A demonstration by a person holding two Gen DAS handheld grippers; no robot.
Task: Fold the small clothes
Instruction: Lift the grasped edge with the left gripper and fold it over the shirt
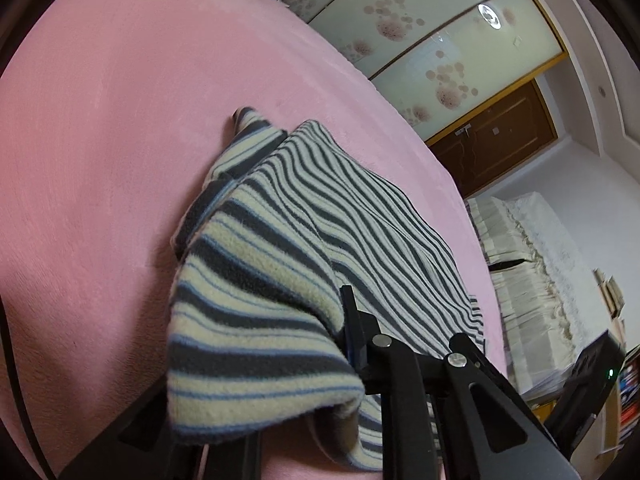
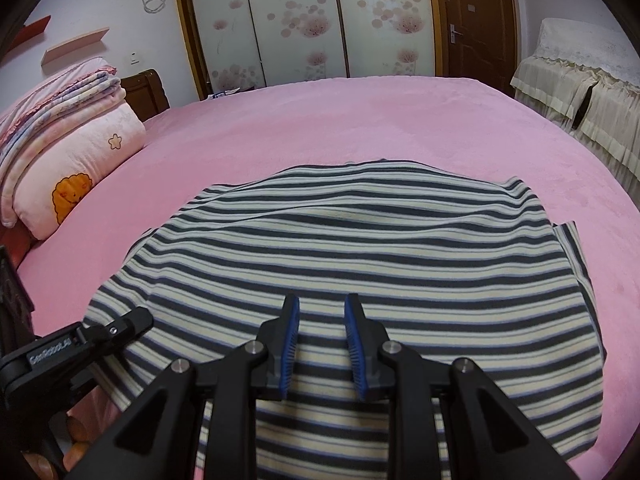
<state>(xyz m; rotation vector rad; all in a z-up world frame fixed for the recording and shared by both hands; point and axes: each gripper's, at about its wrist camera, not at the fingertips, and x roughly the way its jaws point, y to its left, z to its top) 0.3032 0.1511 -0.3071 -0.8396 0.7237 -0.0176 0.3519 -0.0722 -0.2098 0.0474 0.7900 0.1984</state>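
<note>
A striped fleece garment (image 2: pixel 360 248) in cream, dark grey and blue lies spread on the pink bed (image 2: pixel 360 120). My left gripper (image 1: pixel 340 316) is shut on the garment's near left edge (image 1: pixel 256 320). The lifted fabric drapes over one finger and hides it, and only the other black finger (image 1: pixel 352 320) shows. The right wrist view shows that gripper (image 2: pixel 138 320) at the garment's left side. My right gripper (image 2: pixel 322 304) hovers over the garment's near middle. Its blue pads (image 2: pixel 290 332) stand apart, with only flat cloth below them.
Folded pink blankets and a pillow (image 2: pixel 68 152) are stacked at the bed's left. Beyond the bed stand a floral wardrobe (image 2: pixel 304 20) and a brown door (image 2: pixel 476 16). Cloth-covered furniture (image 2: pixel 580 92) stands to the right. Bare pink sheet surrounds the garment.
</note>
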